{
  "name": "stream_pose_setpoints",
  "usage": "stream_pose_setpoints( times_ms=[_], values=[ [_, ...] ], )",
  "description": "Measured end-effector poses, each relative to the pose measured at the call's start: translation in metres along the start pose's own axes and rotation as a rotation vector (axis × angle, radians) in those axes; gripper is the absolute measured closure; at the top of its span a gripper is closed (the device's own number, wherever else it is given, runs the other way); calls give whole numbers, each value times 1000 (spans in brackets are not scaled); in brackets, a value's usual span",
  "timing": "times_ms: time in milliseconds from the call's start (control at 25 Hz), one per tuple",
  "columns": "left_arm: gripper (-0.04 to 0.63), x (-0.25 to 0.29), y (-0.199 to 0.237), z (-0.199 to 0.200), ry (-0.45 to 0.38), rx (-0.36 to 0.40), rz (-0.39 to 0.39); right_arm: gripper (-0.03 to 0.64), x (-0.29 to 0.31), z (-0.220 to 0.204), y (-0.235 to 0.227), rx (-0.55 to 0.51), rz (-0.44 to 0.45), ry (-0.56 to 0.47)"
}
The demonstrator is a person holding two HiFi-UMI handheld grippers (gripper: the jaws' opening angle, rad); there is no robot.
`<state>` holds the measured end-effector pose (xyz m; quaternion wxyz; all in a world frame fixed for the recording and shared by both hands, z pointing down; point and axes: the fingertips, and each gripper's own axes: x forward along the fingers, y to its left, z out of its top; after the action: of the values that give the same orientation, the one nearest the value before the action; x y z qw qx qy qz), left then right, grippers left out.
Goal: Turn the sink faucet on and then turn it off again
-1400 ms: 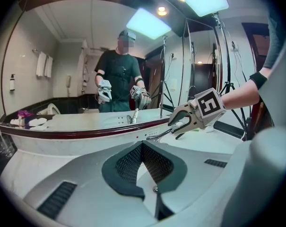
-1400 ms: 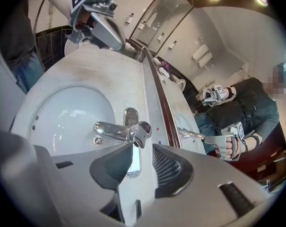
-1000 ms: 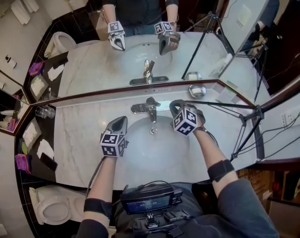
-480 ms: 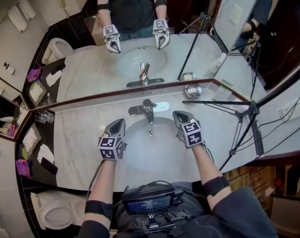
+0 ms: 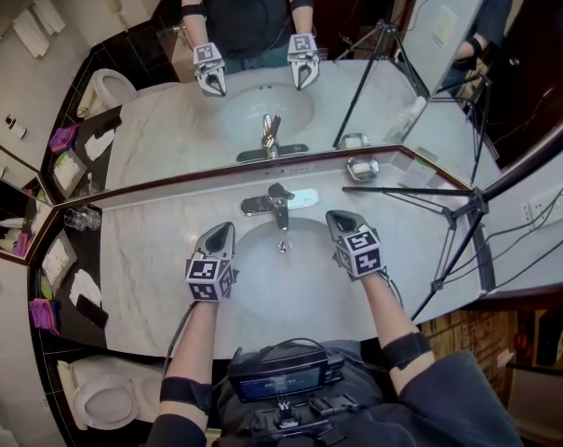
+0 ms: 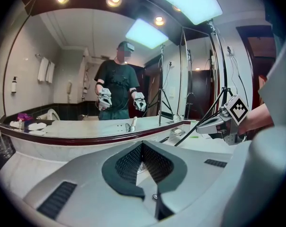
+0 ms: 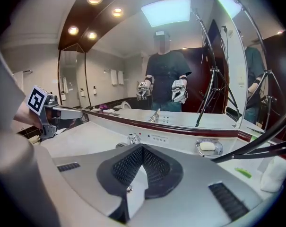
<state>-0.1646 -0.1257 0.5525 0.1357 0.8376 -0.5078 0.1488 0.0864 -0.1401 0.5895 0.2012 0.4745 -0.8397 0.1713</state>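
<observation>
The chrome faucet (image 5: 277, 204) stands at the back of the white sink basin (image 5: 290, 282), its lever lying to the left. I see no water stream under the spout. My left gripper (image 5: 224, 230) hovers over the basin's left rim, shut and empty. My right gripper (image 5: 341, 220) hangs over the right rim, a little right of the faucet and not touching it, shut with nothing between its fingers. In the right gripper view the faucet (image 7: 128, 139) sits just beyond my gripper (image 7: 142, 148), with the left gripper (image 7: 62, 111) off to the left. The left gripper view shows its gripper (image 6: 142, 144) shut.
A marble counter (image 5: 151, 268) surrounds the basin, with a big mirror (image 5: 262, 91) behind. A soap dish (image 5: 363, 169) sits back right, drinking glasses (image 5: 81, 219) back left. A black tripod (image 5: 460, 217) reaches over the counter's right end. A toilet (image 5: 100, 394) is lower left.
My right gripper has drawn away from the faucet, back and to the right, and rolled so its marker cube faces up. The left gripper has stayed put.
</observation>
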Motion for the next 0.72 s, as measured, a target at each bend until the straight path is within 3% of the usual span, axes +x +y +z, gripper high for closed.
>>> stream_pose_setpoints(
  times_ms=[120, 360, 720],
  values=[
    [585, 5, -4, -2, 9, 25, -13, 598, 2, 1, 0, 0, 4, 2],
    [495, 25, -17, -4, 45, 102, -71, 598, 3, -2, -4, 3, 4, 6],
    [371, 71, -54, -7, 142, 312, -205, 598, 8, -12, -12, 10, 7, 24]
  ],
)
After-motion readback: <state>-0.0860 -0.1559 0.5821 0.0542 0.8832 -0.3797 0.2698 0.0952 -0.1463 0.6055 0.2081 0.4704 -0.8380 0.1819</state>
